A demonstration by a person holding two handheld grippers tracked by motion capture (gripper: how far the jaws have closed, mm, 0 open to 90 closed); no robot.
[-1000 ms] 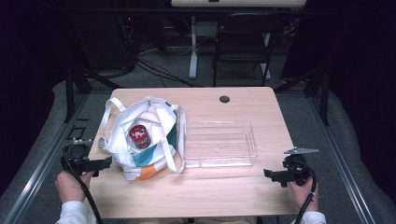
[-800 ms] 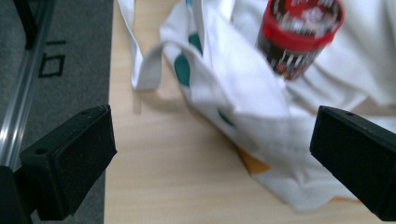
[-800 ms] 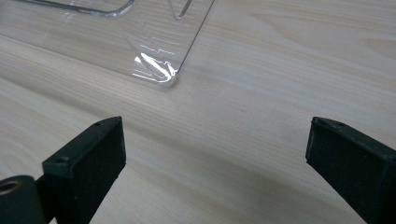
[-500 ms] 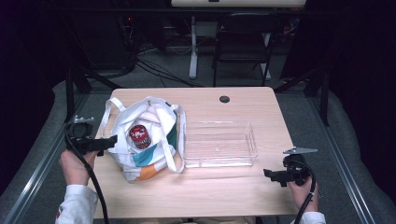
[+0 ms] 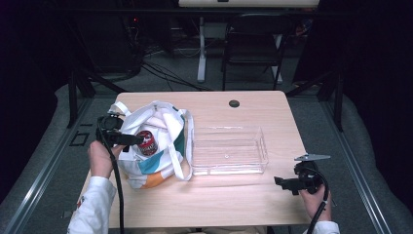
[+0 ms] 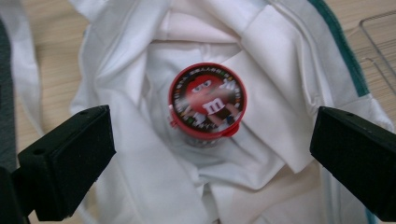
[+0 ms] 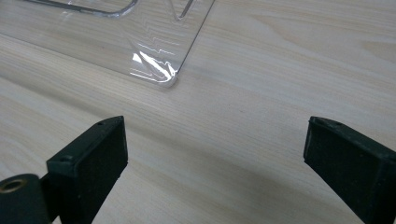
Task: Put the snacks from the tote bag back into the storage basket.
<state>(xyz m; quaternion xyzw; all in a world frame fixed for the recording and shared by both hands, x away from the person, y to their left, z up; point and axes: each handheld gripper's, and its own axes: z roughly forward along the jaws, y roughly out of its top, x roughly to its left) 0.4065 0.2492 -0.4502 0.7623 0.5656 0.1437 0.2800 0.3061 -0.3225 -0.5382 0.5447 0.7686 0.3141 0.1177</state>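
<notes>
A white tote bag (image 5: 156, 146) with teal and orange patches lies open on the left of the table. Inside it stands a round candy tub with a red M&M's lid (image 5: 145, 143) (image 6: 206, 103). My left gripper (image 5: 137, 140) (image 6: 210, 163) hovers over the bag's mouth, open, its jaws wide on either side of the tub without touching it. An empty clear plastic tray (image 5: 229, 151) sits in the middle of the table; its corner (image 7: 159, 77) shows in the right gripper view. My right gripper (image 5: 280, 183) (image 7: 215, 168) rests open at the table's front right, holding nothing.
The wooden table (image 5: 234, 204) has a round black cable hole (image 5: 234, 103) near its far edge. The bag's straps (image 5: 187, 146) lie against the tray's left side. A chair (image 5: 253, 44) and cables stand on the dark floor beyond.
My left gripper has moved from the table's left front edge forward and right, up over the open bag. The right gripper has stayed put.
</notes>
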